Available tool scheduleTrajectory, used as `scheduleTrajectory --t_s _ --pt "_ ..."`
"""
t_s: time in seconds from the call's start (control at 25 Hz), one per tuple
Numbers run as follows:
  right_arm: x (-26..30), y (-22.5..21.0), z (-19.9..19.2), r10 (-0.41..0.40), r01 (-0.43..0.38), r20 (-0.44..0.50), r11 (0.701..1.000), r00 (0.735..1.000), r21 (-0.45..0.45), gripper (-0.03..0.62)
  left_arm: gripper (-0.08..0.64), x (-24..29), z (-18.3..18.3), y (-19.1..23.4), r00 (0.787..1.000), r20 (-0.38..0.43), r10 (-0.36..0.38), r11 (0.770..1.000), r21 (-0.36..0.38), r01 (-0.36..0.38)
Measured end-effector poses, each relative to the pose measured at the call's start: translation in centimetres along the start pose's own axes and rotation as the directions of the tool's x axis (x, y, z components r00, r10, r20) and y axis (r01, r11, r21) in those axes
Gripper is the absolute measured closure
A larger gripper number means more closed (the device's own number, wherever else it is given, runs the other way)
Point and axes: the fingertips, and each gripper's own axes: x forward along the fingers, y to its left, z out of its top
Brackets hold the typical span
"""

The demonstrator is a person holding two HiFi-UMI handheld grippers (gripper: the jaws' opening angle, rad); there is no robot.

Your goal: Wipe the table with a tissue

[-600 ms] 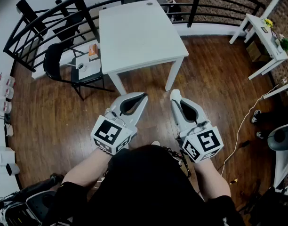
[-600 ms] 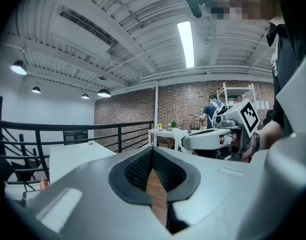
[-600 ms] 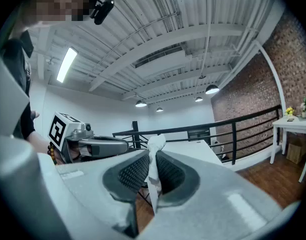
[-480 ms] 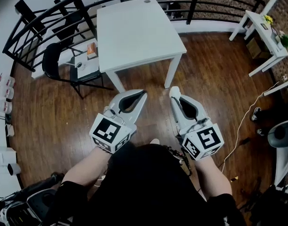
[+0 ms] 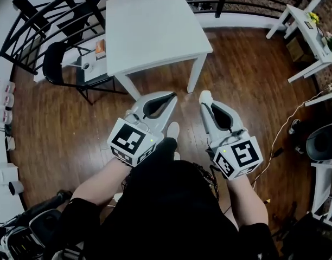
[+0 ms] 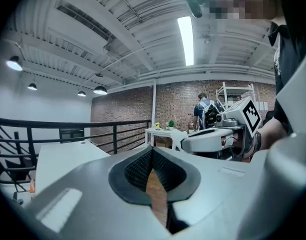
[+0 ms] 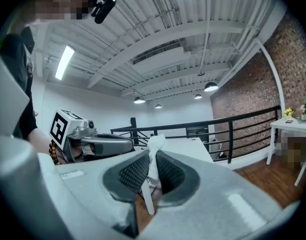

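The white table point(image 5: 155, 26) stands ahead of me on the wood floor, its top bare. My right gripper point(image 5: 205, 96) hangs in the air short of the table's near right leg. It is shut on a white tissue point(image 7: 156, 143) that sticks out past the tips as a small tuft point(image 5: 204, 95). My left gripper point(image 5: 173, 96) is level with it, close on its left, shut with nothing between its pads point(image 6: 143, 166). In the left gripper view the table point(image 6: 63, 159) lies to the left, beyond the jaws.
A black chair point(image 5: 57, 64) with small items beside it stands left of the table. A black railing point(image 5: 46, 10) curves behind. At the right are a small white side table point(image 5: 307, 31), a dark stool point(image 5: 323, 142) and a white cable point(image 5: 280, 140) on the floor.
Both grippers have moved a little forward toward the table, still shut. The table sits higher in the view, and a shoe tip now shows between the grippers.
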Motion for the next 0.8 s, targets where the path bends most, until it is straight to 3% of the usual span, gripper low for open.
scheduleTrajectory --t_s 0.32,0.8 --pt "1.6 -4.6 0.1 0.000 0.000 -0.032 1.000 0.999 -0.017 0.563 0.549 5.4 -1.0 1.3 1.000 0.004 -0.009 1.000 -0.017 0.009" --pt "7.4 -13.0 1.1 0.105 -0.110 -0.104 0.993 0.989 -0.045 0.563 0.549 14.2 -2.1 6.6 0.996 -0.014 0.088 0.996 -0.011 -0.088"
